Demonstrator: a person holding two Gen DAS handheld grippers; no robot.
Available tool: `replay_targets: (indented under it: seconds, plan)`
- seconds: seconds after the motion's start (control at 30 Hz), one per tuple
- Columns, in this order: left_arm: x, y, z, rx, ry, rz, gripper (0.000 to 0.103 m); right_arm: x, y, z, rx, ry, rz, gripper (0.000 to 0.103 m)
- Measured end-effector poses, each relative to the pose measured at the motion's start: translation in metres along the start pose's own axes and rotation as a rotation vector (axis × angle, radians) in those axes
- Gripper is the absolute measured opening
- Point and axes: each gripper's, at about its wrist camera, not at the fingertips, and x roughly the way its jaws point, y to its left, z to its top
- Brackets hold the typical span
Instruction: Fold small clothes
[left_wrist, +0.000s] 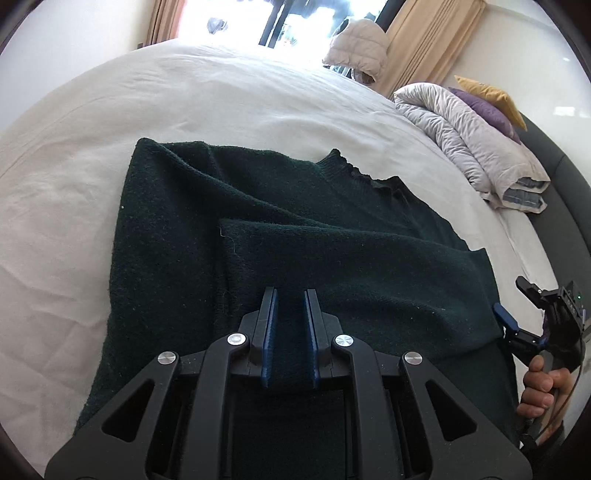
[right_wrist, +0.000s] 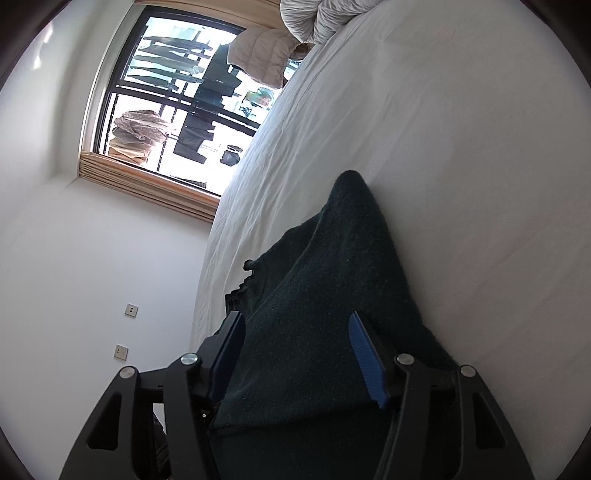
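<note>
A dark green knit sweater (left_wrist: 295, 206) lies on the white bed sheet (left_wrist: 221, 92), its collar toward the far right and one part folded over the body. My left gripper (left_wrist: 290, 295) is shut on a pinch of the sweater's near fabric, which fills the narrow gap between the blue pads. At the sweater's right edge, a hand (left_wrist: 539, 387) holds my right gripper (left_wrist: 511, 295). In the right wrist view the right gripper (right_wrist: 295, 317) stands open, its blue pads wide apart with the sweater (right_wrist: 332, 258) running between them.
A folded grey duvet (left_wrist: 472, 140) with a purple pillow (left_wrist: 487, 107) and a yellow pillow (left_wrist: 491, 94) sits at the bed's far right by the dark headboard (left_wrist: 561, 192). A window (right_wrist: 177, 92) and a beige jacket (left_wrist: 358, 48) are beyond the bed.
</note>
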Motion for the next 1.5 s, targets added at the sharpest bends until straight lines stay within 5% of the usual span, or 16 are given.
replay_targets:
  seconds: [0.07,0.17,0.23,0.3,0.4,0.53,0.83,0.9,0.97,1.0,1.17,1.33,1.5]
  plan:
    - [0.003,0.002,-0.002,0.005,-0.011,-0.005,0.014,-0.008,0.007,-0.007,-0.023,-0.006,0.046,0.078]
    - [0.006,-0.002,-0.005,0.044,-0.031,0.024,0.014,0.004,0.005,-0.022,-0.089,0.071,-0.029,0.079]
    - [0.005,-0.004,-0.005,0.06,-0.031,0.04,0.014,0.002,-0.004,-0.027,-0.121,0.085,-0.075,0.056]
    - [0.003,-0.005,-0.005,0.072,-0.026,0.04,0.014,-0.012,-0.015,-0.027,-0.069,0.096,-0.046,0.055]
    - [-0.006,-0.002,-0.005,0.094,-0.018,0.036,0.015,-0.051,-0.023,-0.03,-0.038,0.072,-0.097,0.057]
    - [-0.051,0.002,-0.014,0.064,-0.054,0.042,0.015,-0.127,-0.009,-0.046,-0.129,-0.026,-0.081,0.076]
    - [-0.17,-0.035,-0.109,0.376,-0.173,0.096,0.016,-0.226,0.037,-0.13,-0.597,-0.113,-0.421,0.083]
    - [-0.188,-0.038,-0.139,0.43,-0.167,0.096,0.029,-0.238,0.041,-0.148,-0.659,-0.14,-0.454,0.084]
    - [-0.207,-0.038,-0.173,0.455,-0.174,0.107,0.082,-0.246,0.042,-0.163,-0.704,-0.157,-0.47,0.084]
    - [-0.219,-0.038,-0.191,0.474,-0.197,0.103,0.086,-0.248,0.043,-0.17,-0.72,-0.164,-0.473,0.086]
    - [-0.242,-0.048,-0.261,0.674,-0.228,0.19,0.088,-0.243,0.046,-0.198,-0.749,-0.151,-0.491,0.089]
    - [-0.252,-0.051,-0.312,0.951,-0.294,0.356,0.088,-0.229,0.052,-0.228,-0.822,-0.096,-0.489,0.089]
    - [-0.255,-0.043,-0.35,1.16,-0.313,0.407,0.09,-0.218,0.063,-0.247,-0.882,-0.071,-0.468,0.089]
